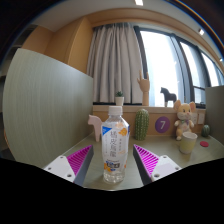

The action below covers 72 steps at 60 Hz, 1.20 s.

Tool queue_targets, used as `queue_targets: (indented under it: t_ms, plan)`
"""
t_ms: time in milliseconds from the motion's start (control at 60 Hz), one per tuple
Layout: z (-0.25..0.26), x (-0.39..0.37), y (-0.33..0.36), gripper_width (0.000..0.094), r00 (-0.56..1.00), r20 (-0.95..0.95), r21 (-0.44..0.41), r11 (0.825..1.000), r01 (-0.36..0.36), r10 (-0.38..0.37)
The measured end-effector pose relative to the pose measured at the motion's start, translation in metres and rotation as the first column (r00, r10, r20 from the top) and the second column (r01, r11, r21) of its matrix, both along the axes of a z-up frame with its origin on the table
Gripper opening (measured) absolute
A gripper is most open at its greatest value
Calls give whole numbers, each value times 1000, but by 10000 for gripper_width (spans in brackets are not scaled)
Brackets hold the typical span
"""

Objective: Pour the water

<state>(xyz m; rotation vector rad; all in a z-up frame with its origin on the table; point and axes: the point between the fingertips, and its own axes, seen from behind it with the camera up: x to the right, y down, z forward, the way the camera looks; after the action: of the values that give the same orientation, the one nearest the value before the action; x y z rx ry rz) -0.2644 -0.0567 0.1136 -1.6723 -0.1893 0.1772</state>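
A clear plastic water bottle (pixel 114 150) with a white cap and a pale label with orange and blue print stands upright on the grey table (pixel 170 165). It stands between my gripper's (pixel 113 166) two fingers, with a gap at each side. The magenta pads (pixel 79 160) flank its lower half and the fingers are open. A cream cup (pixel 188 143) stands on the table beyond the right finger, apart from the bottle.
A white partition (pixel 45 100) walls off the left side. Behind the bottle stand a green cactus ornament (pixel 142 123), a purple round clock-like object (pixel 163 125), a plush toy (pixel 185 118) and a small pale figurine (pixel 95 125). Curtains and a window lie beyond.
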Motion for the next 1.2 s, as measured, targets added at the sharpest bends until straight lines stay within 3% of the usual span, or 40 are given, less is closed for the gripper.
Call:
queue_targets:
  t_ms: [267,333,400,567,783,983,1200]
  plan:
    - [1,-15,42,791,1000,30,18,1000,-9,8]
    - [1,-12,48,707,999,36,18,1000,-5,5]
    - [1,-7,53,566,999,39,23,1000,14,-15]
    - [4,-14,54,357,1000,5,47,999,-7,7]
    - [2,3,61,357,999,-44,13,1000,-23,23]
    - [40,85,95,360,902,-426,-24,998,58,-62]
    - [69,185,135,358,530,-840,-56,991,119,-111]
